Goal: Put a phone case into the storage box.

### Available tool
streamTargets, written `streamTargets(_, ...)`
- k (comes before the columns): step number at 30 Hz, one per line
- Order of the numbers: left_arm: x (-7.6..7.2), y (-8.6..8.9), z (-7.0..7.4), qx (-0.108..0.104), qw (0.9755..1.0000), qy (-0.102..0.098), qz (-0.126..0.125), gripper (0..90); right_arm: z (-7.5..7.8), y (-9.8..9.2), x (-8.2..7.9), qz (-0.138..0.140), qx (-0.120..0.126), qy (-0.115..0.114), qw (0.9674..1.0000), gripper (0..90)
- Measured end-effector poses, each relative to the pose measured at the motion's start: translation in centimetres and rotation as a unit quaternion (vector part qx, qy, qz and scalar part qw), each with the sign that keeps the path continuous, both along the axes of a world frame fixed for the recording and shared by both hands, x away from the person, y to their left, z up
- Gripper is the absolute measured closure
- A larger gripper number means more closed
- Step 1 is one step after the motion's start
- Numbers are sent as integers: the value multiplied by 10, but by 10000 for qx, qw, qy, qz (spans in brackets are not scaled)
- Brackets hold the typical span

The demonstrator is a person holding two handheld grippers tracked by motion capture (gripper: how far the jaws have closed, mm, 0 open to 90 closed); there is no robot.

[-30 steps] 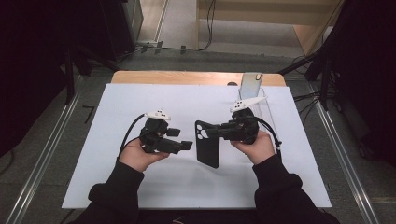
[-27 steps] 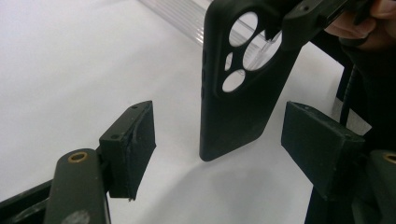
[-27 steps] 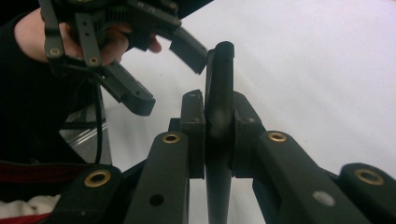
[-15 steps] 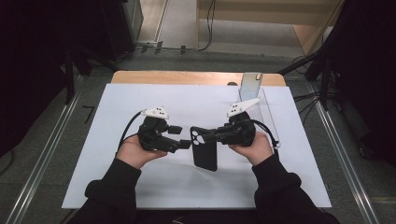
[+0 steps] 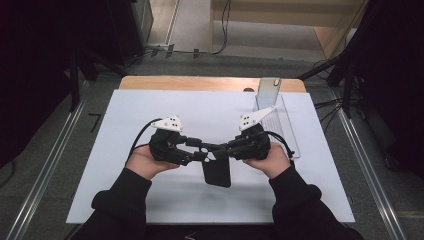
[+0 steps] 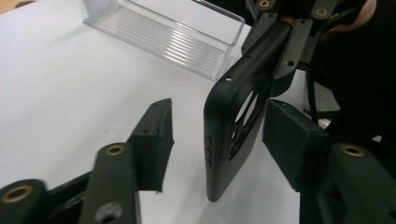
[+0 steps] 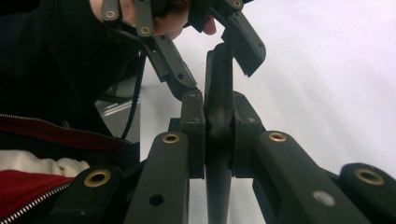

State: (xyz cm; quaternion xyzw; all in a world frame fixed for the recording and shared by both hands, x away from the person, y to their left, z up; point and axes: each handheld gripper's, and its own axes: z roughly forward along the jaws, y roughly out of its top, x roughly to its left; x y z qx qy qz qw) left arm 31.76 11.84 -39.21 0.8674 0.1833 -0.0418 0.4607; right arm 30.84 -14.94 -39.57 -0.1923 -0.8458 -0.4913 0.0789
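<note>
Closing in from the left, the left gripper [image 6: 215, 135] has its jaws narrowed around the black phone case [image 5: 216, 170], not yet touched. It's clamped by the right gripper [image 7: 218, 140] mid-table, so a handover seems close.

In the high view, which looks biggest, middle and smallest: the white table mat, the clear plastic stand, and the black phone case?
1. White table mat, by far the largest.
2. Clear plastic stand, long and narrow.
3. Black phone case, though the grippers cover part of it, so its place behind the stand is unsure.
</note>
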Motion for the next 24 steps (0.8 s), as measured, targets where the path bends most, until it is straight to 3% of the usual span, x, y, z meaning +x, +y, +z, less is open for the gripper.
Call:
streamTargets(6, 1, 1, -4, -109, 9997, 103, -186, 542, 0, 3, -1, 150, 36, -47, 9999, 770)
streamTargets(10, 1, 2, -5, -179, 9994, 92, -294, 661, -1, 2, -1, 141, 35, -16, 9999, 770)
streamTargets(14, 2, 2, -7, -109, 9988, 343, -342, 689, -3, 2, 1, 196, 10, 24, 9998, 770)
streamTargets(24, 1, 1, -6, -90, 9978, 533, -383, 749, -3, 1, 3, 173, 44, 55, 9998, 746)
